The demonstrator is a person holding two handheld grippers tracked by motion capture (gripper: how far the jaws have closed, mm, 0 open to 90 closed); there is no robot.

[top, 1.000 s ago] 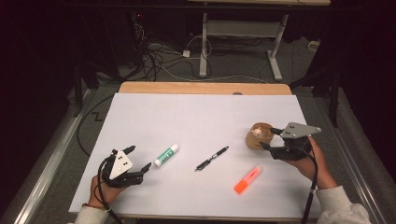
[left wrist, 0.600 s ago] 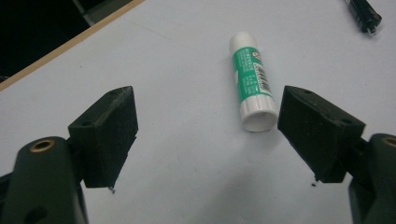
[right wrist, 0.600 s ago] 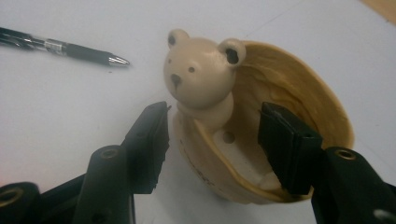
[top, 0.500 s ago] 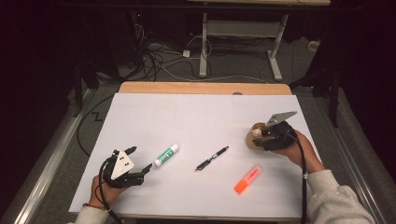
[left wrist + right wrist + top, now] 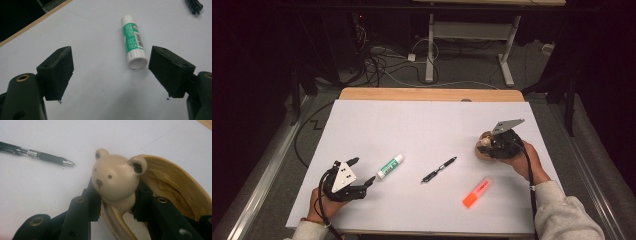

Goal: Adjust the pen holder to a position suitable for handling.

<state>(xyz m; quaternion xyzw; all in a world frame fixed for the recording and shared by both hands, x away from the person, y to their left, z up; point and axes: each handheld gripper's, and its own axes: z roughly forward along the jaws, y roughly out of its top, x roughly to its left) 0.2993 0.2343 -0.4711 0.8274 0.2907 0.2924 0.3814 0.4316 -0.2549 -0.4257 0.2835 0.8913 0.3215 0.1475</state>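
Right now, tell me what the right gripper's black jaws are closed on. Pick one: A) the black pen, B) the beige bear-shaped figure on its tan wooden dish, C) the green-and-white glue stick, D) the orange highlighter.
B: in the right gripper view the right gripper has just closed, its jaws pressing on both sides of the beige bear-shaped figure; the black pen lies apart on the table.

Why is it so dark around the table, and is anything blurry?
High view: light falls on the white table, the floor behind stays dark, and the bear figure looks small and soft. Right gripper view: the bear's face is sharp, the black fingers nearest the camera blur. Left gripper view: the glue stick is clear with a faint shadow.
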